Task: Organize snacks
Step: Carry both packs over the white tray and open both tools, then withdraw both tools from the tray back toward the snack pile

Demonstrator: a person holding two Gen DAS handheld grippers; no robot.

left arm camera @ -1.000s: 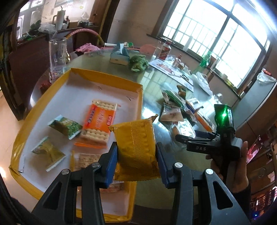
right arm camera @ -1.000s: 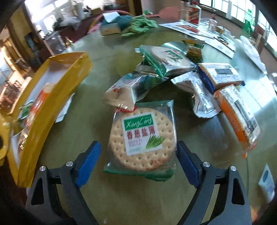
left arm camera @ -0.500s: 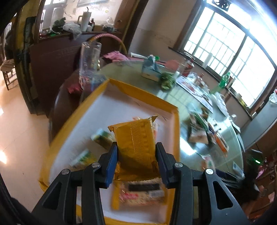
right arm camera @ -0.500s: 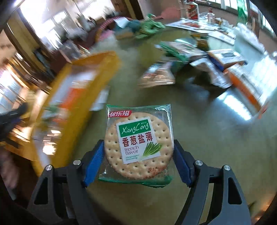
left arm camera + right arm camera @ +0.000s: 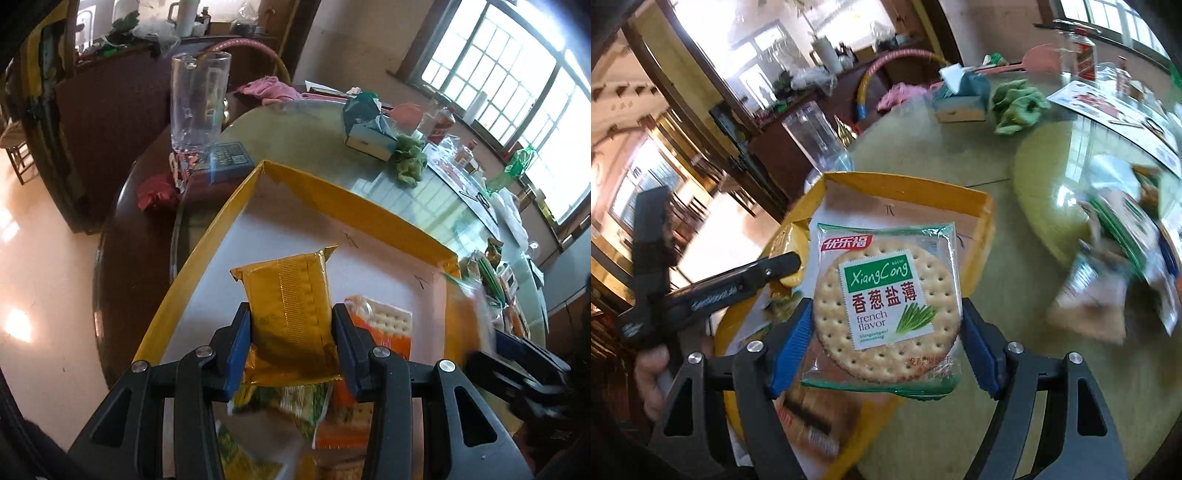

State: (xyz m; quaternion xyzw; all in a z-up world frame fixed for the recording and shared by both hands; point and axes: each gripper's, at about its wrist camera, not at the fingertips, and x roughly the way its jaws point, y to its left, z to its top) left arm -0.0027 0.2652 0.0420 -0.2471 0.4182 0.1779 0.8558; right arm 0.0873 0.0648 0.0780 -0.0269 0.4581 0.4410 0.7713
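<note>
My left gripper (image 5: pixel 291 343) is shut on a yellow foil snack packet (image 5: pixel 288 306), held upright over the near part of the yellow-rimmed tray (image 5: pixel 354 199). Under it in the tray lie an orange cracker pack (image 5: pixel 388 328) and green packets (image 5: pixel 295 402). My right gripper (image 5: pixel 886 332) is shut on a round cracker pack with a green label (image 5: pixel 886 295), held in the air above the tray's (image 5: pixel 982 206) right side. In the right wrist view the left gripper (image 5: pixel 790 262) shows at the left, a hand around its handle. The right gripper's blue pad (image 5: pixel 506 339) shows blurred at the left wrist view's right edge.
A tall glass mug (image 5: pixel 199 99), a dark blue packet (image 5: pixel 229 162) and a red wrapper (image 5: pixel 159 192) stand beyond the tray's far left corner. A tissue box (image 5: pixel 369 133) and a green cloth (image 5: pixel 408 162) lie further back. Several loose snack packs (image 5: pixel 1126 258) sit blurred on the table's right.
The right gripper closed on the round cracker pack, lifted it off the table and carried it left to the tray. The left gripper moved further over the tray with the yellow packet.
</note>
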